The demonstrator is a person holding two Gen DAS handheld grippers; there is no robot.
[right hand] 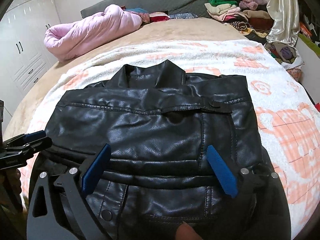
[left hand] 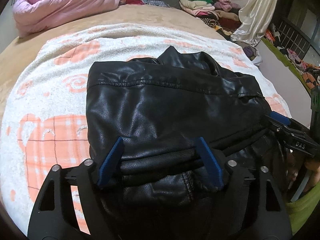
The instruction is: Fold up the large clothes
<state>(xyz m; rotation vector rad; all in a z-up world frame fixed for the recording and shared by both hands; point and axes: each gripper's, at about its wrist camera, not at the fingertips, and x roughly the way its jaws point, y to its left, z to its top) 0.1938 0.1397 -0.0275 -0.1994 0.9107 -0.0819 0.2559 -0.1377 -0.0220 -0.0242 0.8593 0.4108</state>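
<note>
A black leather jacket (left hand: pixel 160 100) lies folded on a white and orange blanket (left hand: pixel 50 100), collar at the far end. It also shows in the right wrist view (right hand: pixel 156 124). My left gripper (left hand: pixel 160 142) is open, its blue pads just above the jacket's near fold, holding nothing. My right gripper (right hand: pixel 159 150) is open over the jacket's near part, also empty. The right gripper shows at the jacket's right edge in the left wrist view (left hand: pixel 280 120). The left gripper shows at the jacket's left edge in the right wrist view (right hand: pixel 34 138).
The blanket (right hand: pixel 280 120) covers a tan bed (right hand: pixel 180 30). A rolled pink quilt (left hand: pixel 64 6) lies at the far left. A pile of clothes (left hand: pixel 210 8) and a cream satin cloth (left hand: pixel 256 12) stand at the far right. White cupboards (right hand: pixel 26 50) line the left wall.
</note>
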